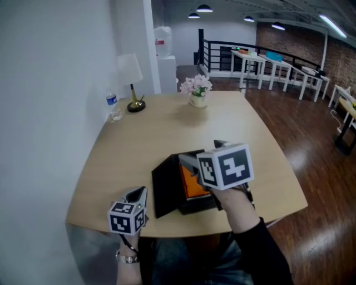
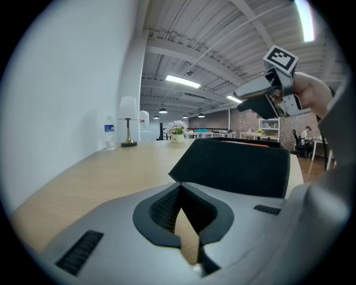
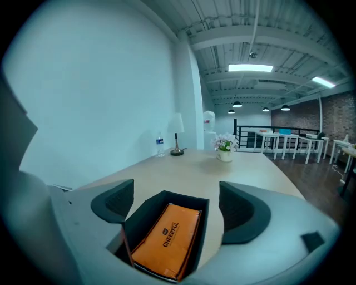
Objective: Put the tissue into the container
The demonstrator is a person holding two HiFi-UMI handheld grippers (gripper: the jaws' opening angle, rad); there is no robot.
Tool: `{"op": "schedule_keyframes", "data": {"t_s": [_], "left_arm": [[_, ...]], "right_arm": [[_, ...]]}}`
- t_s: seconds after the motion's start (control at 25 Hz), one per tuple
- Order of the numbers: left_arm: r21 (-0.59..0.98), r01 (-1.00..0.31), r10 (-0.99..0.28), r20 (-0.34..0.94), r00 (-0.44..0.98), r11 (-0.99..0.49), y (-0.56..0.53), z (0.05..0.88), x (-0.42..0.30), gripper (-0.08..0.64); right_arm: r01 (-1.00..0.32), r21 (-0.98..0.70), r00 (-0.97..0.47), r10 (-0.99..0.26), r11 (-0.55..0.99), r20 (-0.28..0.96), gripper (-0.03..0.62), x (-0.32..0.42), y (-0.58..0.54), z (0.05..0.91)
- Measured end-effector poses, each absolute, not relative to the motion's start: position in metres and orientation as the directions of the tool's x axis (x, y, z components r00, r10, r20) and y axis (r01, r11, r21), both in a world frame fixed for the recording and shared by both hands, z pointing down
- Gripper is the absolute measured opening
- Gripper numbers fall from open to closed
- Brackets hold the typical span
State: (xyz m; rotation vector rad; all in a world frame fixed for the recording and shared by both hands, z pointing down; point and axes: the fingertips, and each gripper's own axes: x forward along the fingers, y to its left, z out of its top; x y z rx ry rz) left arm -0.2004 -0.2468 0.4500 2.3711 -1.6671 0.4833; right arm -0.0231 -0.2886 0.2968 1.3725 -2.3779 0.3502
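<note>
Premises: open-plan loft office or studio. Evidence: exposed brick wall (image 1: 339,55), bare ceiling with pendant lamps (image 1: 204,8), black railing (image 1: 219,53), a row of white tables (image 1: 261,61) on dark wood floor (image 1: 311,145), water dispenser (image 1: 163,42) by the white wall. The wooden surface (image 1: 167,128) carries a table lamp (image 1: 129,69) and water bottle (image 1: 113,106) at its far left corner, potted flowers (image 1: 196,89) at its far edge

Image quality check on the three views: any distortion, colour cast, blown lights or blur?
Head view: even light, table edges bowed by the wide lens, sharp. Left gripper view: strong fisheye with black corners, ceiling lamp blown out, near jaws soft. Right gripper view: same fisheye, blue-green cast on the wall, print on the orange tissue pack readable inside the black container.
</note>
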Motion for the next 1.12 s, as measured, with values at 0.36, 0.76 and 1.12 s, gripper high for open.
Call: {"op": "schedule_keyframes", "data": {"t_s": [0.36,0.76,1.12], "left_arm": [[-0.016,-0.951,-0.909,0.297,0.292,-0.310,-0.225,0.414,-0.205,0.003],[-0.016,-0.956,-0.934,0.217,0.283,-0.293,-0.192,0.376,-0.182,0.003],[-0.011,-0.965,-0.936,0.246,0.251,-0.261,-0.204,0.393,-0.180,0.003]], "right_arm": [[-0.911,-0.063,-0.404,-0.851,0.408,0.335,0.477,0.070,-0.273,0.291],[-0.938,-0.117,-0.347,-0.898,0.327,0.272,0.173,0.139,-0.235,0.348],[-0.944,-0.061,-0.323,-0.866,0.325,0.381,0.000,0.130,-0.248,0.416]]}}
